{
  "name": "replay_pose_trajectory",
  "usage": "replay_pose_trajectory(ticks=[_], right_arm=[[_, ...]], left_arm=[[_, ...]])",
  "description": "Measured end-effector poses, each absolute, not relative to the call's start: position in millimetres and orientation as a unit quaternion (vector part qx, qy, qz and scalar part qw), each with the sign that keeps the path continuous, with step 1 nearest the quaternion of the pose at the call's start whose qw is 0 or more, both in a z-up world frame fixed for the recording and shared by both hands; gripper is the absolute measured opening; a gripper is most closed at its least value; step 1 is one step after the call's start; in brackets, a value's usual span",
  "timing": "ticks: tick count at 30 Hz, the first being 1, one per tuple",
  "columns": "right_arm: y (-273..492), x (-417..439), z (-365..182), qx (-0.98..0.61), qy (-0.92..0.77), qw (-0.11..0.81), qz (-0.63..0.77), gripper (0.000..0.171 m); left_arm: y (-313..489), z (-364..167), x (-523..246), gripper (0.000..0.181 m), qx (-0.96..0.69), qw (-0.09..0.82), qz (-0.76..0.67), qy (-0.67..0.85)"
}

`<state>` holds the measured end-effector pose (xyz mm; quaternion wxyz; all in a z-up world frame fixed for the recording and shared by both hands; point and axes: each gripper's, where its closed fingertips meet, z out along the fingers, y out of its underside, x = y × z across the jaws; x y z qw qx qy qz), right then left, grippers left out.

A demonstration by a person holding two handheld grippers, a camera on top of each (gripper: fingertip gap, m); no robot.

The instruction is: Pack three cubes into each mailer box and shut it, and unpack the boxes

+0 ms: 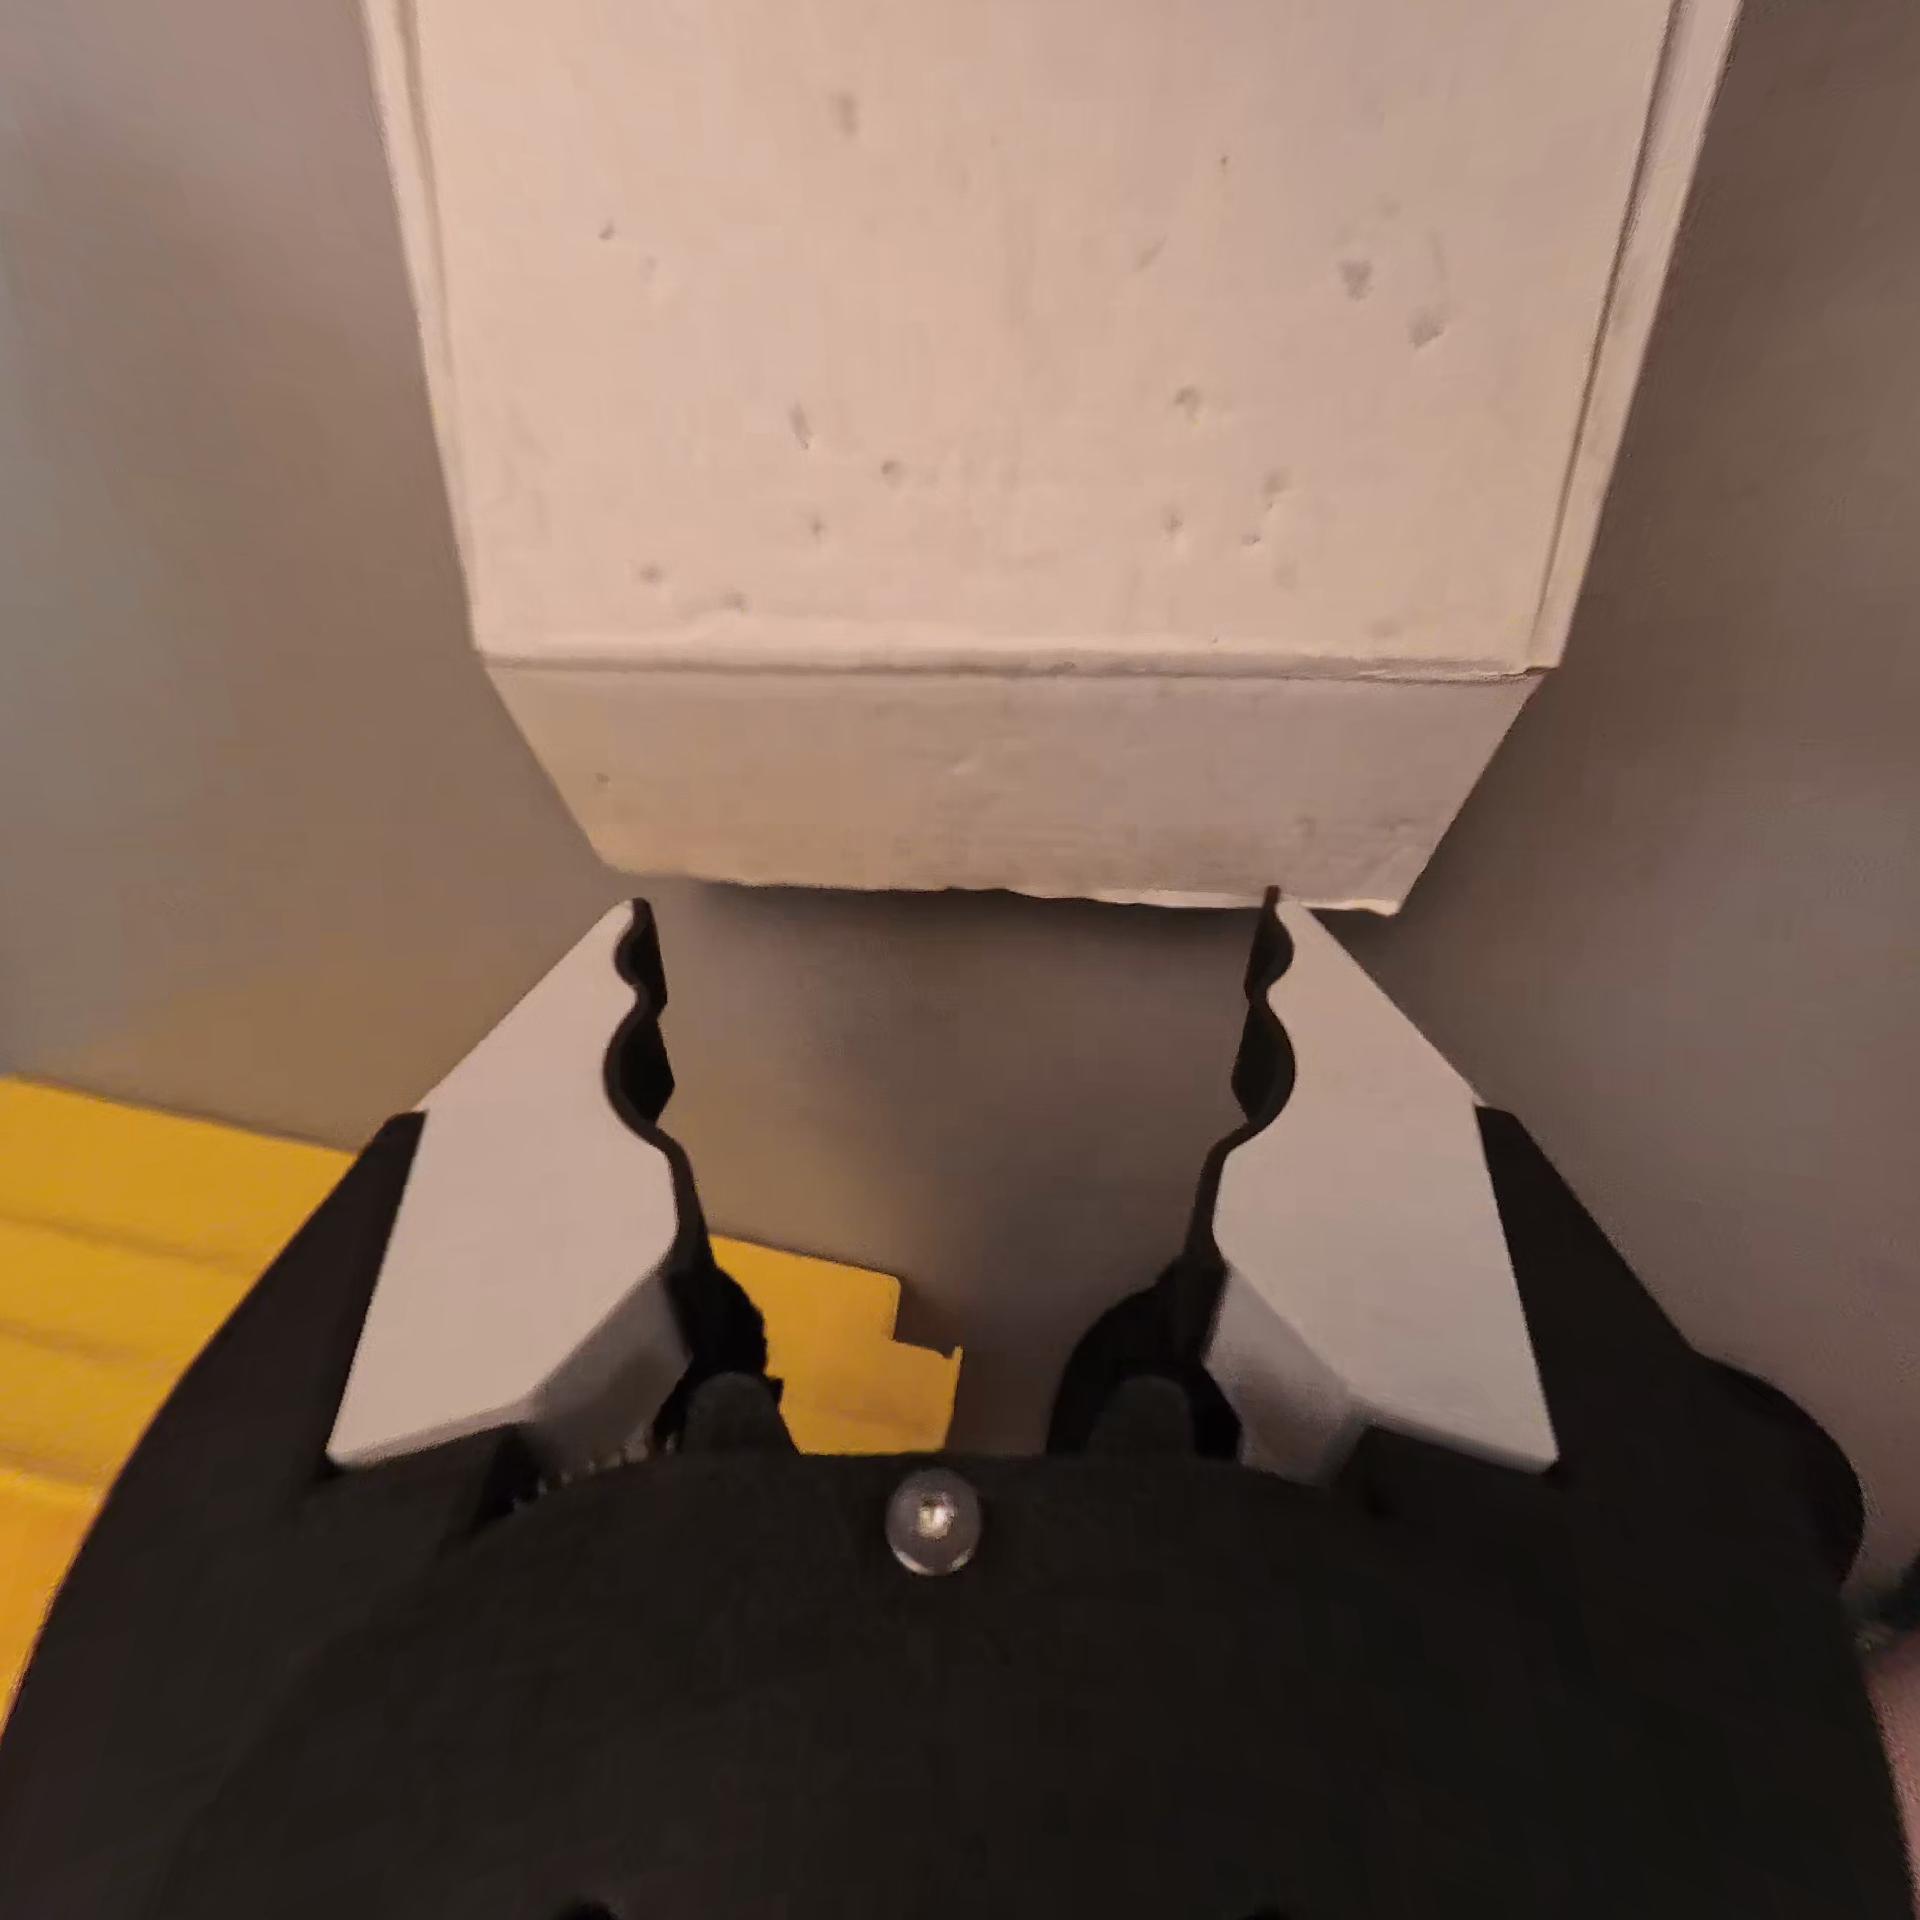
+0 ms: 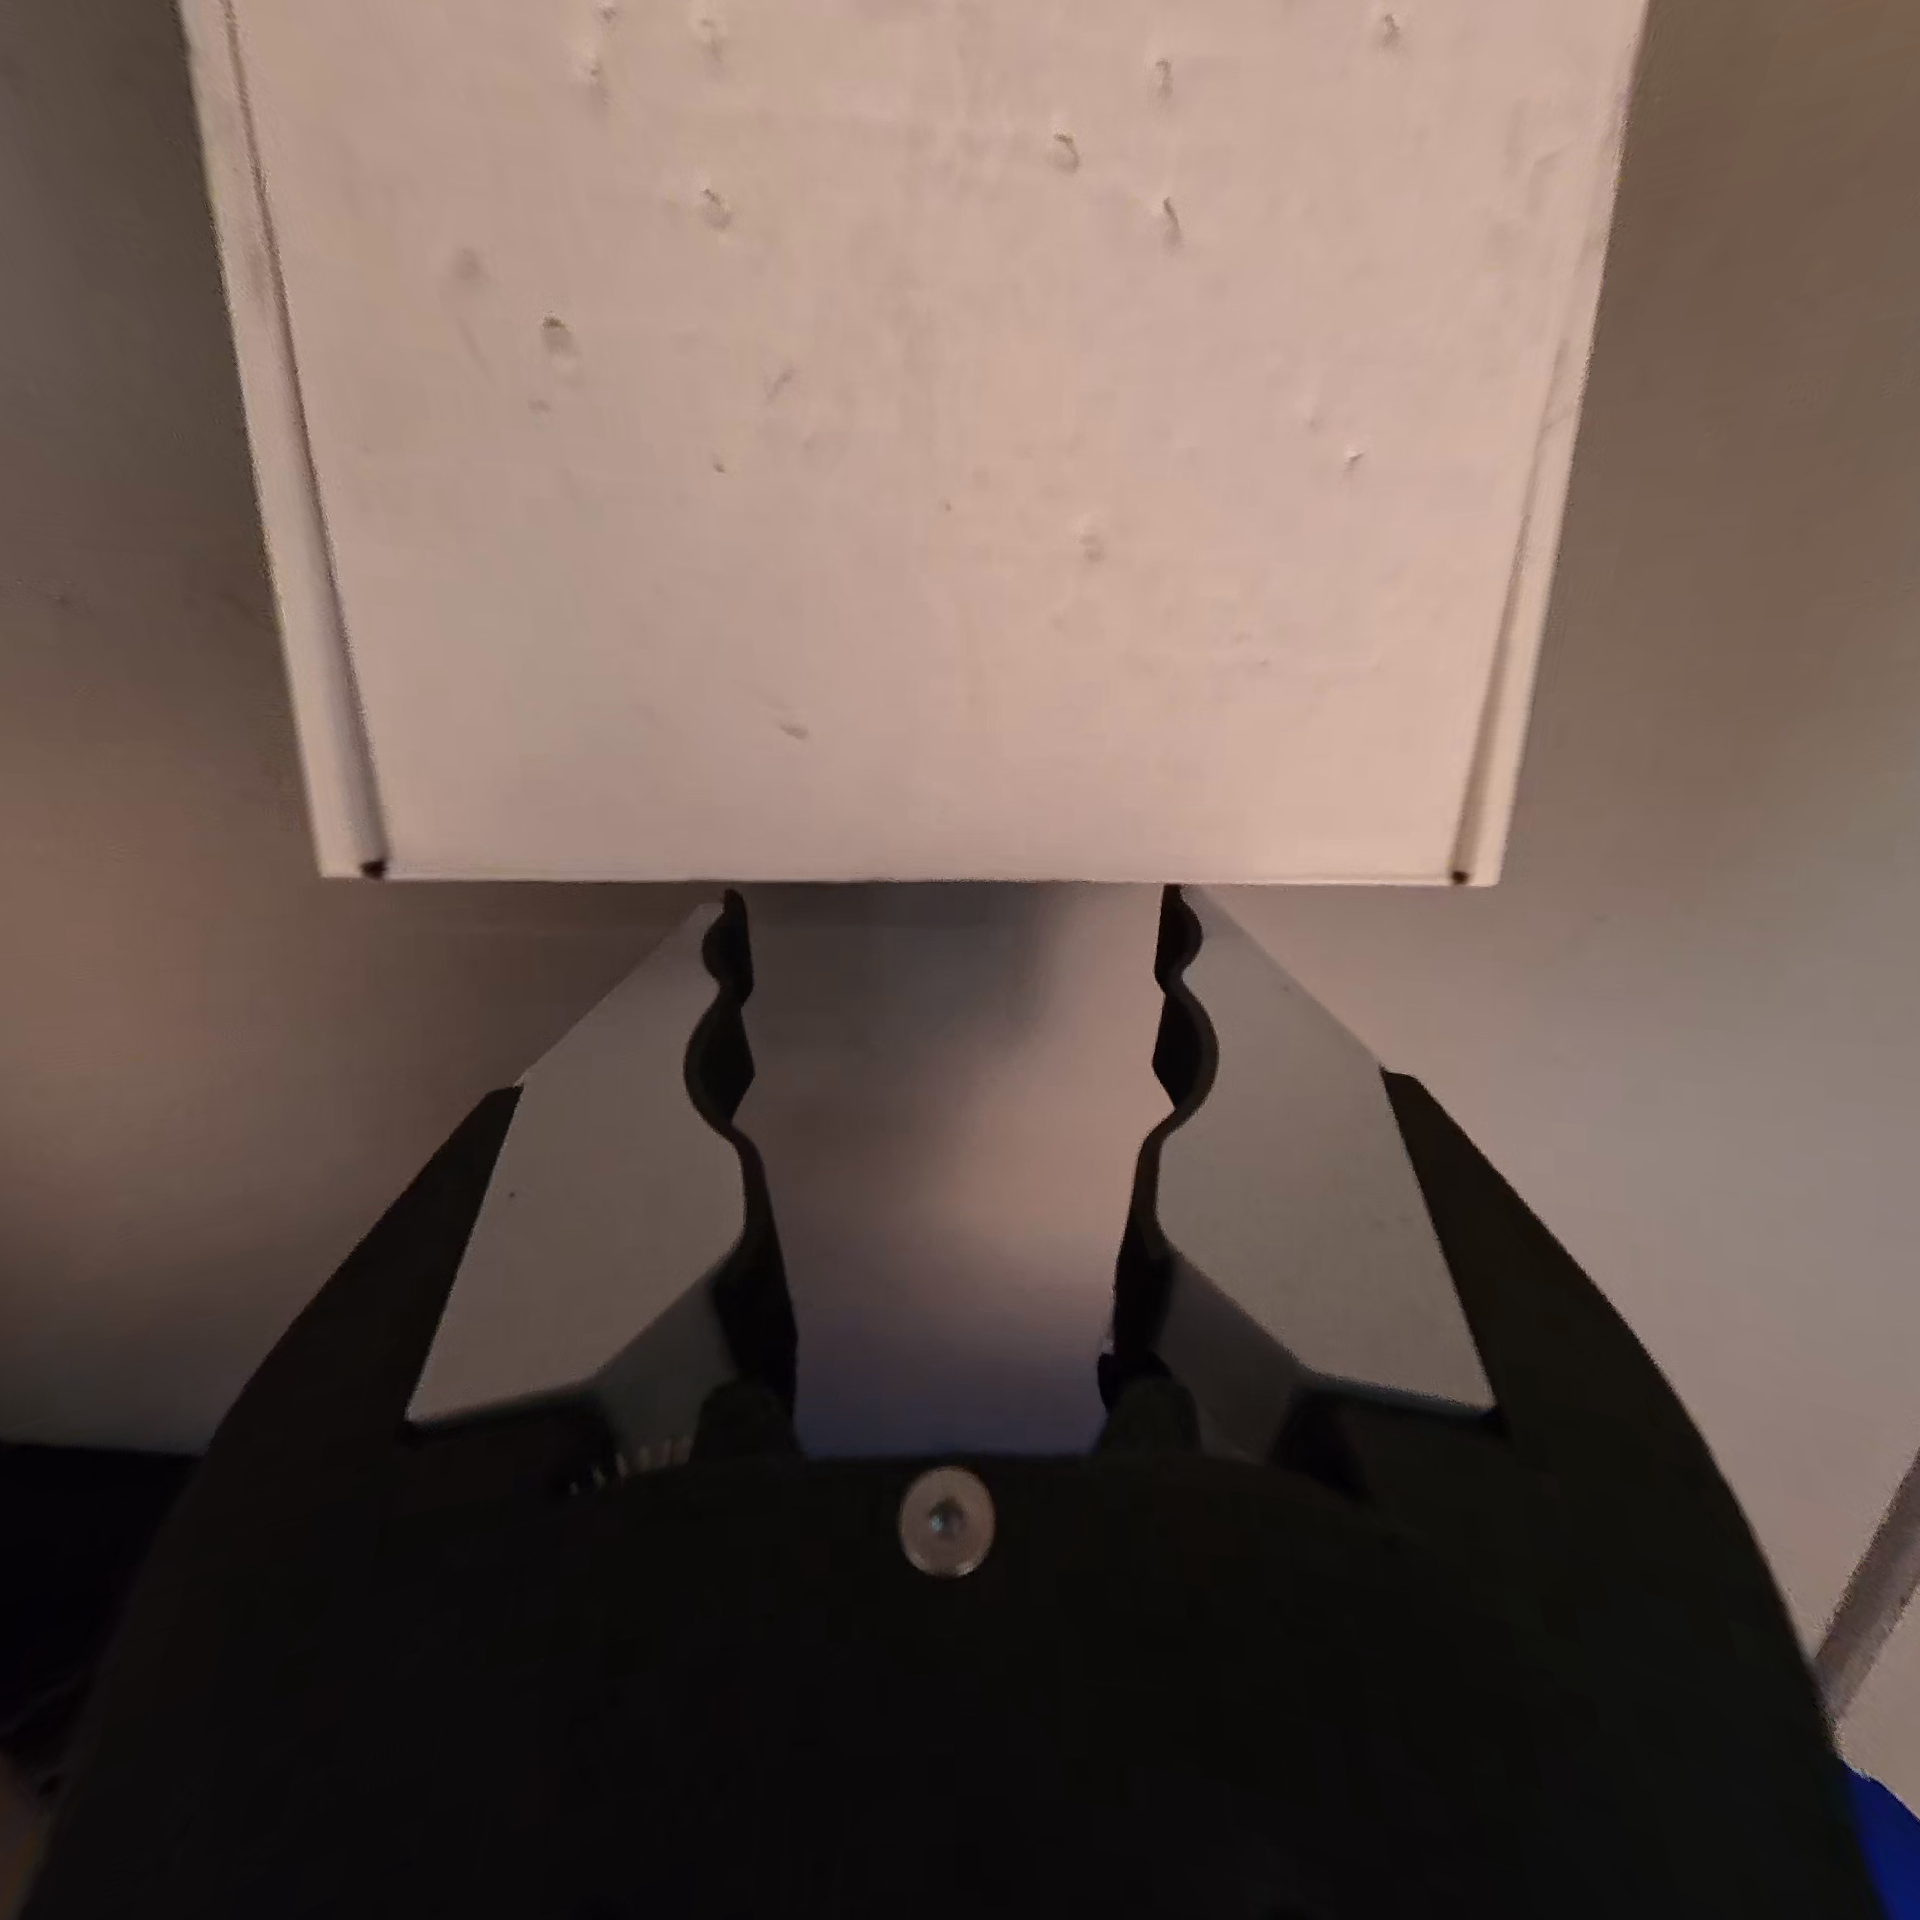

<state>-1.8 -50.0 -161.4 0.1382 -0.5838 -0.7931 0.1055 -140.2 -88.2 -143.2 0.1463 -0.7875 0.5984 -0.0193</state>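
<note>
Left gripper (image 1: 954, 904) gapes wide at the dented white cardboard mailer box (image 1: 1018, 343) on the grey tabletop (image 1: 208, 623); right gripper (image 2: 948, 894) likewise spread, empty, at its edge.

White mailer box (image 1: 1039, 364) shut (lid dented), flat on grey surface

A: What does the left gripper (image 1: 956, 909) look like?

B: A broad matte-black body with one shiny round-head screw (image 1: 932, 1521) at its centre. Two pale grey wedge fingers (image 1: 520, 1195), each lined on the inner edge with a wavy black pad.

A: And the right gripper (image 2: 948, 899)?

B: The same build — black housing, a silver hex-socket screw (image 2: 945, 1522) at 12 o'clock on the body, grey fingers (image 2: 1320, 1205) with scalloped black pads.
</note>
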Motion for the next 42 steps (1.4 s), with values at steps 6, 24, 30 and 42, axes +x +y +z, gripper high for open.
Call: replay_pose_trajectory(ticks=[6, 24, 30, 42], right_arm=[[-54, -7, -161, -0.585, -0.788, 0.142, 0.131, 0.084], [-56, -15, -160, -0.579, -0.787, 0.148, 0.154, 0.088], [-56, -18, -162, -0.577, -0.788, 0.148, 0.154, 0.088], [-61, -21, -162, -0.58, -0.786, 0.142, 0.157, 0.088]], left_arm=[[-85, -149, -138, 0.122, -0.779, 0.113, -0.027, 0.616], [-88, -162, -138, 0.117, -0.791, 0.087, -0.01, 0.605], [-87, -166, -134, 0.117, -0.802, 0.109, -0.008, 0.587], [-90, -170, -131, 0.117, -0.807, 0.109, -0.011, 0.58]])
